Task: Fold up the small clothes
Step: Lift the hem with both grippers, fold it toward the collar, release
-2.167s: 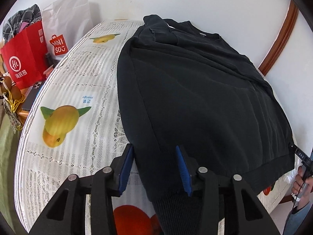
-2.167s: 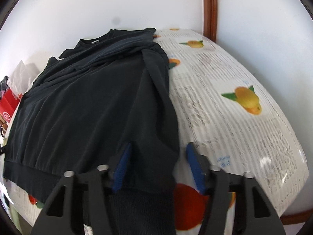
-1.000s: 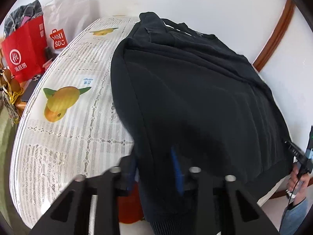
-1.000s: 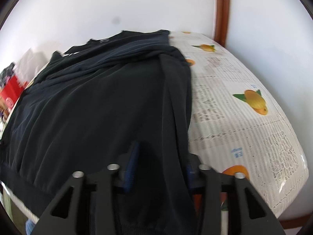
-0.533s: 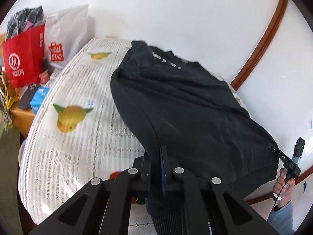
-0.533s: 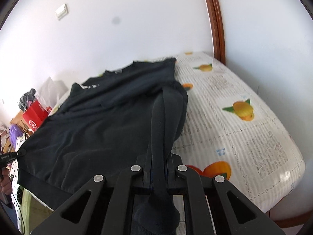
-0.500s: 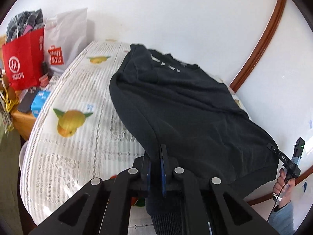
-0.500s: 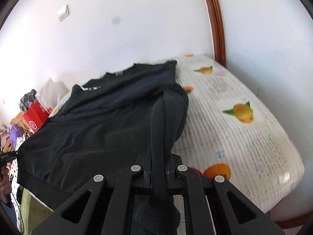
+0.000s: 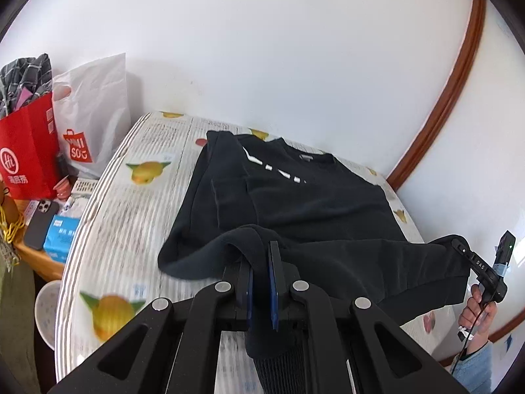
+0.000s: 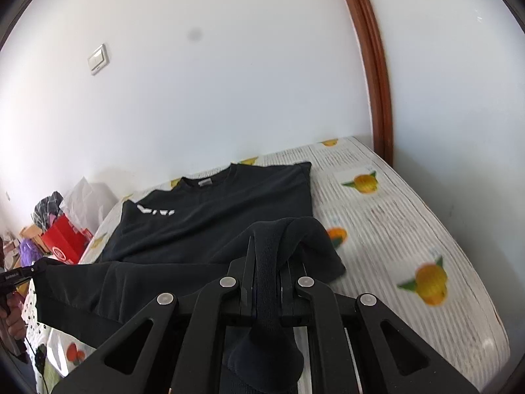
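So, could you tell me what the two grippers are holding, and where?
Both hold the black sweatshirt at its bottom hem: left gripper on one corner, right gripper on the other.

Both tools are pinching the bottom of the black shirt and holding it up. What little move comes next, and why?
Probably carry the lifted bottom edge forward toward the collar and lay it down. The left tool and right tool are each shut on a bottom corner of the black shirt, raised off the tablecloth, while the top half lies flat. That would fold the shirt in half.
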Motion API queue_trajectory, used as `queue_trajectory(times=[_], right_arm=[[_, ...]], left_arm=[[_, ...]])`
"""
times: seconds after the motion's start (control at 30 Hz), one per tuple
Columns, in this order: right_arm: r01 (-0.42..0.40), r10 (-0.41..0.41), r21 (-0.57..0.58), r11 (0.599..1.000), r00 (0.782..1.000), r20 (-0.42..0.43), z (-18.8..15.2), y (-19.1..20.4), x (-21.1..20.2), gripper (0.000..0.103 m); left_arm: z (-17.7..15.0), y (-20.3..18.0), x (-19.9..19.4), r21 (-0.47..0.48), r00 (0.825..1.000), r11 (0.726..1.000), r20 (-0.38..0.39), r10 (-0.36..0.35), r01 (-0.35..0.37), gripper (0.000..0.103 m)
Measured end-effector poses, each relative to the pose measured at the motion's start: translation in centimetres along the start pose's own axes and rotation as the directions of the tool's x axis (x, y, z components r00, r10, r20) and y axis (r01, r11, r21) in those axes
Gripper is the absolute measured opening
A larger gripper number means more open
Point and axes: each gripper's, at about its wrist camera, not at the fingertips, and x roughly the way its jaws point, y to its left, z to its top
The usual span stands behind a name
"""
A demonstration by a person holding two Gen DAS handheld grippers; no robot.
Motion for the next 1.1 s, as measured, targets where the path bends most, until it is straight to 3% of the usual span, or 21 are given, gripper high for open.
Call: queue_trajectory(times=[0.33, 0.6, 0.87, 0.97, 1.03, 1.1], right_arm=[[0.004, -0.003, 0.019, 1.000, 0.999, -0.049, 5.8, 0.4, 10.6, 0.008], [0.051, -0.043, 0.038, 0.998, 0.982, -0.182, 5.1, -2.0, 19.1, 0.008], [0.107, -0.102, 0.005, 0.994, 0.958, -0.269, 3.9, -2.8, 22.6, 0.008], [0.094, -0.093, -0.010, 0.995, 0.953, -0.289, 4.1, -2.7, 21.7, 0.018], [0.054, -0.069, -0.055, 0.997, 0.946, -0.316, 4.0, -2.1, 20.3, 0.037], [0.019, -0.053, -0.116, 0.993, 0.954, -0.294, 3.6, -1.5, 17.9, 0.040]], left_arm=[[5.9, 0.4, 8.3, 0.021, 0.996, 0.996, -0.030, 0.083, -0.082, 0.008], [6.2, 2.5, 14.5, 0.015, 0.986, 0.991, -0.107, 0.131, -0.130, 0.008], [5.6, 3.4, 17.0, 0.010, 0.976, 0.989, -0.160, 0.148, -0.148, 0.011], [5.5, 2.9, 16.7, 0.033, 0.972, 0.986, -0.166, 0.164, -0.161, 0.012], [5.4, 2.5, 16.3, 0.050, 0.968, 0.983, -0.172, 0.183, -0.177, 0.014], [5.0, 2.2, 15.5, 0.061, 0.967, 0.983, -0.178, 0.183, -0.174, 0.017]])
